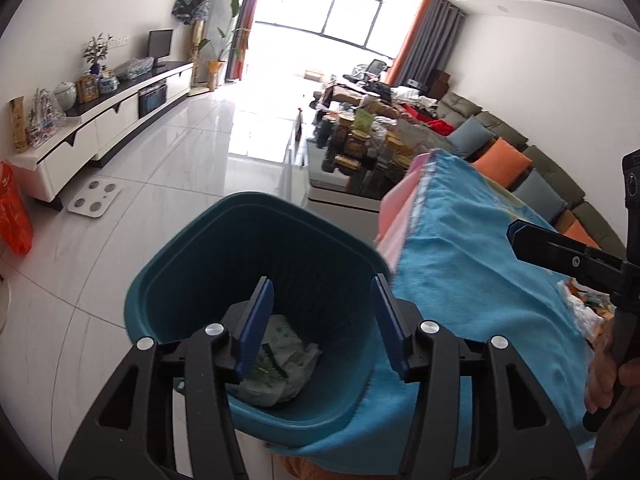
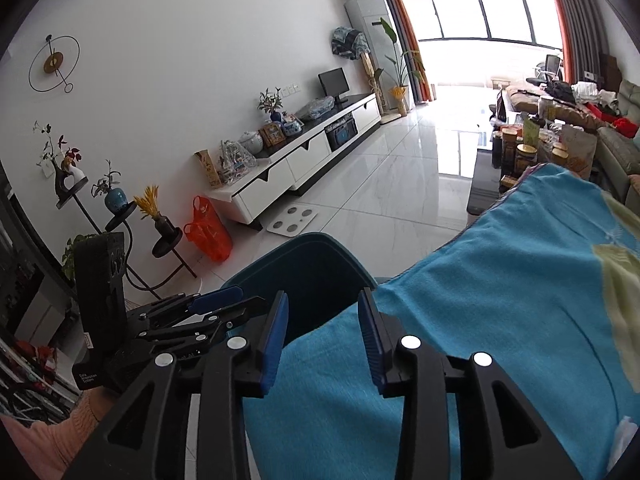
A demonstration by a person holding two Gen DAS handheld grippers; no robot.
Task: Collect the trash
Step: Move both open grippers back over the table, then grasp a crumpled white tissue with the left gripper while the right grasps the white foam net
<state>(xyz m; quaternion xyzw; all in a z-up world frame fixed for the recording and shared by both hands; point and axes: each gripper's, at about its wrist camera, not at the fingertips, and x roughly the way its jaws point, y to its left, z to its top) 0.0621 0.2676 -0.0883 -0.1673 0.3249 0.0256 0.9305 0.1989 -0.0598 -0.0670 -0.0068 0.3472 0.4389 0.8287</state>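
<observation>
A teal plastic waste bin (image 1: 224,240) stands on the floor beside a table draped in a blue cloth (image 1: 472,248). Crumpled white and green wrapper trash (image 1: 284,364) lies in the bin's bottom. My left gripper (image 1: 322,288) is open and empty, hovering over the bin's mouth. My right gripper (image 2: 323,300) is open and empty above the cloth's edge, with the bin (image 2: 316,264) just ahead; it also shows at the right of the left wrist view (image 1: 560,252). More white and orange scraps (image 1: 588,312) lie on the cloth at the right. The left gripper (image 2: 216,300) shows at the left of the right wrist view.
A white TV cabinet (image 2: 304,160) with ornaments runs along the left wall. An orange plastic bag (image 2: 208,232) and a white scale (image 2: 292,220) sit on the tiled floor. A cluttered coffee table (image 1: 360,148) and a sofa with cushions (image 1: 532,172) lie ahead right.
</observation>
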